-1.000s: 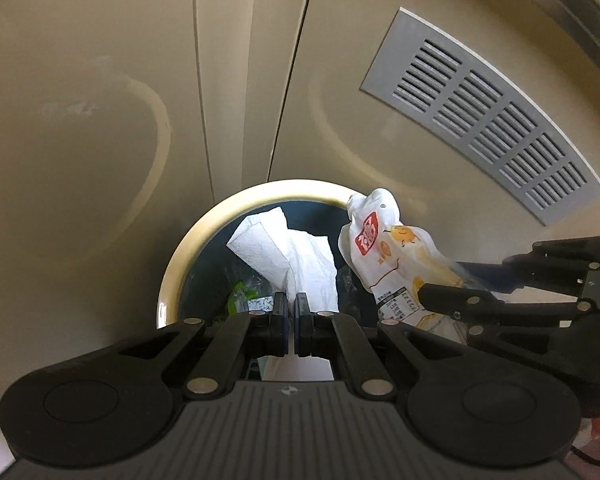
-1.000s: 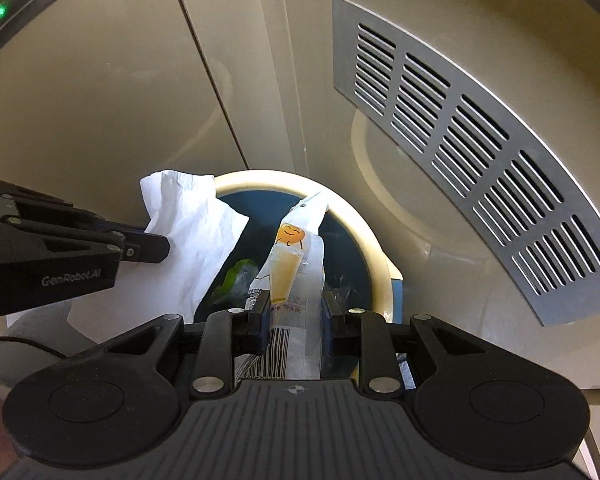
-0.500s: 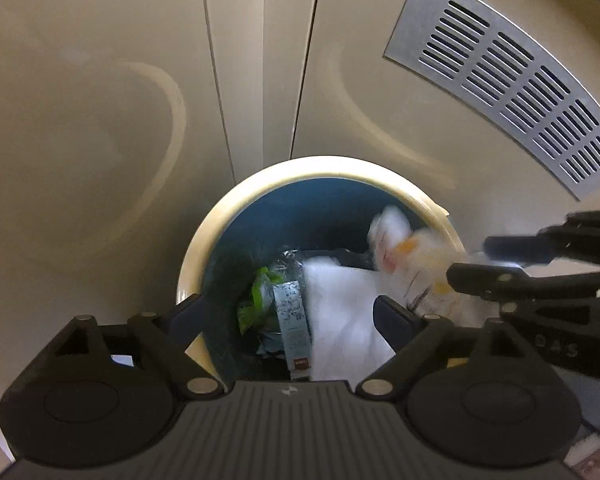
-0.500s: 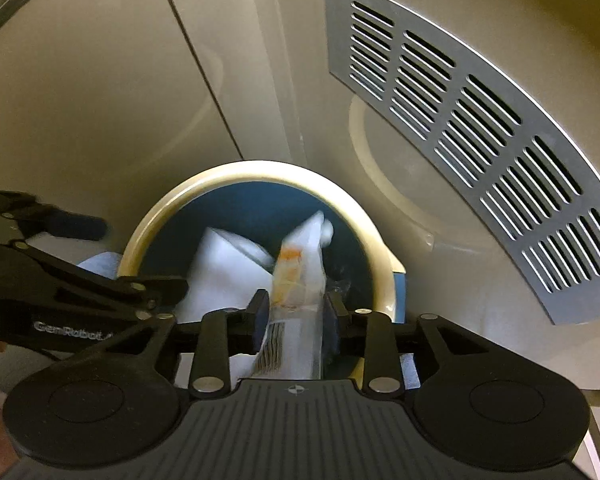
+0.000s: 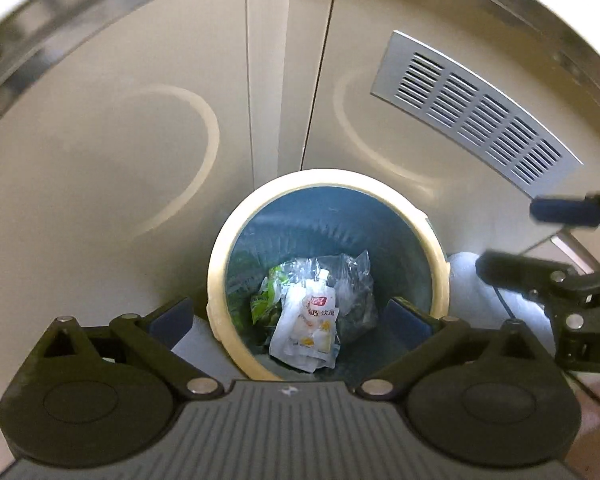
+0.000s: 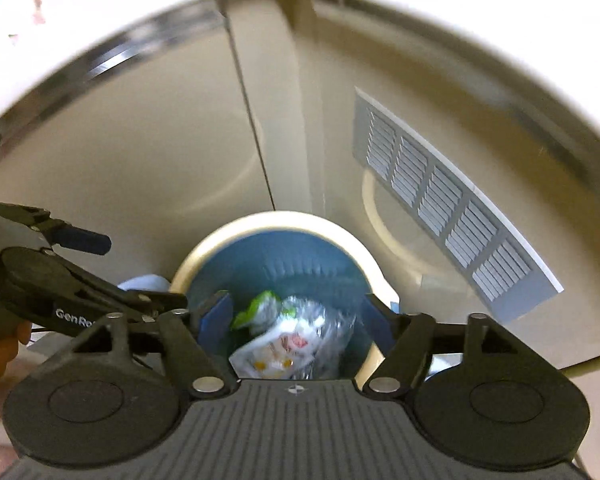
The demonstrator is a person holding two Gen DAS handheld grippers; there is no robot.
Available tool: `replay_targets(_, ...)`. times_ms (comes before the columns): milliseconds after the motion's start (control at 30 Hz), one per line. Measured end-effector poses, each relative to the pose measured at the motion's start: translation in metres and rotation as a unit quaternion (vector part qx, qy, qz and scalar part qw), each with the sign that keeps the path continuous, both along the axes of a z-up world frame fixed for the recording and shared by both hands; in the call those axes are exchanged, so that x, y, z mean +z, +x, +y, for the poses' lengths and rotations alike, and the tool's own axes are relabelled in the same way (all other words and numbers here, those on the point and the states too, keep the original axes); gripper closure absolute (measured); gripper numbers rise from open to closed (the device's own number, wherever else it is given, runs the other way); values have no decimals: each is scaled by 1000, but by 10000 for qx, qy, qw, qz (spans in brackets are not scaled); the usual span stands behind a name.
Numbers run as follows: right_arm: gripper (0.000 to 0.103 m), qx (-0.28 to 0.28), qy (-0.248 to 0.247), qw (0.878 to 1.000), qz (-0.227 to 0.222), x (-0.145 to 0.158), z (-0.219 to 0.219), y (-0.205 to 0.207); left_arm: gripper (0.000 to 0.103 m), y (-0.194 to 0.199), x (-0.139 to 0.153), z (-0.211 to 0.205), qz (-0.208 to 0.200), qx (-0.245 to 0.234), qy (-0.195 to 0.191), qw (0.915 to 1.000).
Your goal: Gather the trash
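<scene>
Both drops look done. The white printed drink pouch (image 5: 308, 330) now lies at the bottom of the round blue bin with the cream rim (image 5: 216, 280), on top of clear plastic wrappers (image 5: 350, 276), which is where trash belongs. The left hand-held gripper (image 5: 290, 316) and right hand-held gripper (image 6: 296, 316) have just been opening; both hang wide and empty above the bin mouth, probably clearing out.

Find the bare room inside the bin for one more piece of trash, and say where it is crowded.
The bin is free in its upper part, between the cream rim and the heap. The bottom is crowded: pouch, green wrapper and clear plastic overlap. Both the left gripper and right gripper are open and empty.
</scene>
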State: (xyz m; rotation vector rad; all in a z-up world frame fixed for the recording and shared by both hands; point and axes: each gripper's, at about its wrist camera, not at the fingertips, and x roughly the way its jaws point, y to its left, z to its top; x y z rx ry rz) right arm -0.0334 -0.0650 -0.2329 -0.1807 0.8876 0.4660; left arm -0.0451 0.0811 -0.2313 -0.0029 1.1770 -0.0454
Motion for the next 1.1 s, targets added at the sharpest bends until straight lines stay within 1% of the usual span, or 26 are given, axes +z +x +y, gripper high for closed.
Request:
replay_targets(67,22,109,-159,9995,-244,6,3,-12,0,-7,5,-3,-61,-65,150,9998)
replay_targets(133,20,167,-243,9989,-366,9,4,-19,0,-13,10,-6,-164,-95,288,9994)
replay_targets(367,19,191,-301,9973,-638,21,2,-35,0,-29,27,-8,-447,-157,426,9980)
replay_targets(567,19,168,-326,9958,-844,29,0,-50,0,-40,42,-14,-702,-280,629,9952)
replay_targets(667,18,183,-367,9951,-903,31,1,-55,0,-43,45,-14,-774,-280,663,9944)
replay_targets(1100,17,297,-493,9931,-1022,33,11,-64,0,-49,45,-9,-841,-234,620,9942)
